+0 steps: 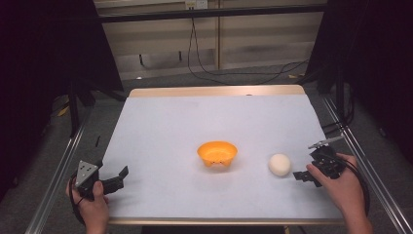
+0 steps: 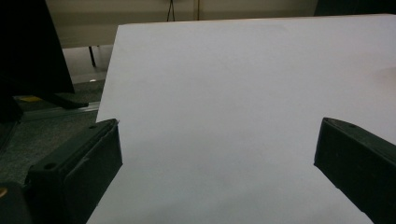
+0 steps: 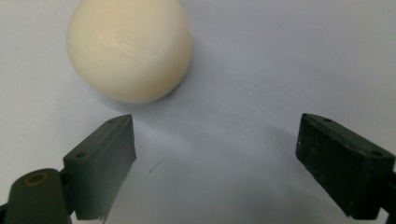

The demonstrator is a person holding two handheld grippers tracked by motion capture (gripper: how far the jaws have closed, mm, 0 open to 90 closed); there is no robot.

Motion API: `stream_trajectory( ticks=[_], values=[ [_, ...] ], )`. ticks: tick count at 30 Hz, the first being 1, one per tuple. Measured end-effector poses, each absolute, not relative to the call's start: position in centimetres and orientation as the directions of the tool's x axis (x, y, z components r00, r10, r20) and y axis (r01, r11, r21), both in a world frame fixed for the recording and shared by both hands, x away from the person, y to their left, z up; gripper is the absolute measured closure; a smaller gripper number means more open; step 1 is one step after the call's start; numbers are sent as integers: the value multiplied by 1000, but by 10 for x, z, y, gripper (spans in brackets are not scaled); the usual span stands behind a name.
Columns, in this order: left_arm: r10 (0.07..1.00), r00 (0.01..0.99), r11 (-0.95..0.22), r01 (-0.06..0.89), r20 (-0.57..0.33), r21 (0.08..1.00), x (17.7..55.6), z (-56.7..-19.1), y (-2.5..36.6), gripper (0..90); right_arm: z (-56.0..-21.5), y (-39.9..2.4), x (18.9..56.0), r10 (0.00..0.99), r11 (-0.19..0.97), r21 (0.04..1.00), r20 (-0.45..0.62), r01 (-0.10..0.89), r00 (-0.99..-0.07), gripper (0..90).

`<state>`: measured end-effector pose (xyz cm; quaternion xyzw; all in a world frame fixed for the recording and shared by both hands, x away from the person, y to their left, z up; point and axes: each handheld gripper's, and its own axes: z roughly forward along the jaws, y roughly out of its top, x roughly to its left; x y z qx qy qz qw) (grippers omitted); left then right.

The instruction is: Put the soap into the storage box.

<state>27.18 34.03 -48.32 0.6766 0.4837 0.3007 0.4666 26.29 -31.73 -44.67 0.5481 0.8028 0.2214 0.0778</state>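
Observation:
A cream-white ball (image 1: 279,164) rests on the pale sheet, right of an orange bowl (image 1: 217,153) that stands near the middle. My right gripper (image 1: 306,171) sits just right of the ball, its jaws wide apart and empty. In the right gripper view the ball (image 3: 129,49) lies beyond the jaw tips, up and to the left, clear of both pads. My left gripper (image 1: 116,178) rests at the near left of the table, open. In the left gripper view its jaws frame only bare sheet (image 2: 224,116).
The table's wooden far edge (image 1: 216,90) and metal side rails (image 1: 363,161) bound the work area. Cables trail on the floor beyond the table. Dark stands flank both sides.

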Motion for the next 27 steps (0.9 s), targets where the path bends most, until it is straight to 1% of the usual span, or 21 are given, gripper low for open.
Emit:
stream_trajectory(
  ticks=[3, 9, 15, 17, 27],
  values=[
    [935, 352, -100, 380, -44, 920, 272, -483, 340, 7, -444, -310, 267, 911, 309, 435, 119, 846, -394, 74],
    [936, 350, -100, 379, -43, 920, 273, -483, 340, 7, -441, -298, 275, 912, 303, 440, 122, 845, -391, 55],
    [933, 356, -101, 386, -47, 917, 273, -483, 341, 5, -441, -286, 283, 916, 293, 443, 124, 847, -382, 56],
    [932, 358, -87, 389, -64, 917, 274, -483, 342, 4, -441, -283, 286, 919, 278, 446, 133, 851, -370, 57],
    [932, 358, -95, 394, -58, 914, 274, -483, 342, 3, -440, -268, 297, 923, 275, 440, 126, 855, -362, 75]
  ],
)
